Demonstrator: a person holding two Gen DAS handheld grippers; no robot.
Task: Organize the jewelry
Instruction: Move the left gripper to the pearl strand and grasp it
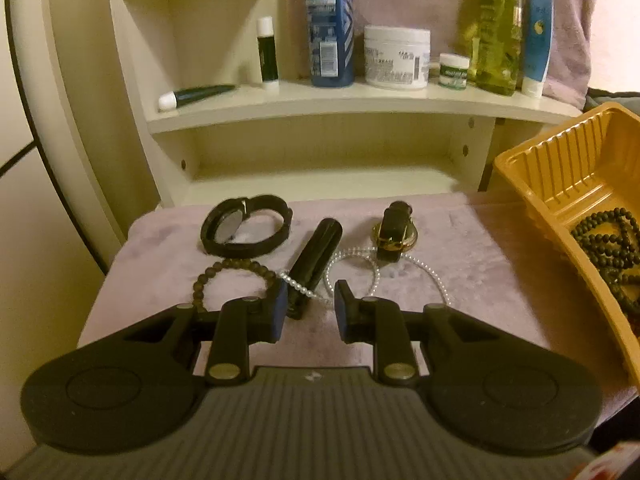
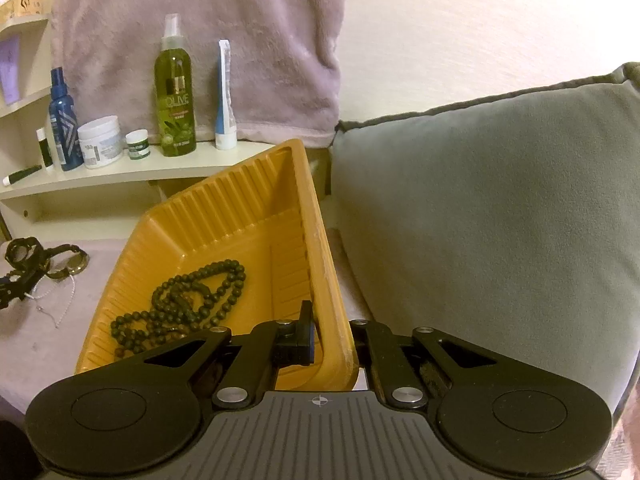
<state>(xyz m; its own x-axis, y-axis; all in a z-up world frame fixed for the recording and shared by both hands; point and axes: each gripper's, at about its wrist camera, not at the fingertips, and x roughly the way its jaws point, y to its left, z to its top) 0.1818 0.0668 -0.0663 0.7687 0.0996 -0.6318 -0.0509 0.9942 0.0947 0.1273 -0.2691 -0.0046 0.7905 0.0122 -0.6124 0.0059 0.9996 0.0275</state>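
Left gripper (image 1: 310,304): jaws a little apart, nothing between the blue pads, hanging just over the mauve cloth (image 1: 460,256).
Right gripper (image 2: 334,336): clamped on the near wall of the orange tray (image 2: 240,216), one finger inside, the other outside; the tray sits tilted.
Just ahead of the left gripper: a pearl strand (image 1: 352,268) draped across a black clip (image 1: 316,256), a brown bead bracelet (image 1: 228,276) to its left.
Further back: a black-strap watch (image 1: 244,230) and a gold-cased watch (image 1: 394,232).
In the tray: dark bead necklace (image 2: 188,296), coiled on the floor.
Shelf (image 1: 340,100): bottles and jars.
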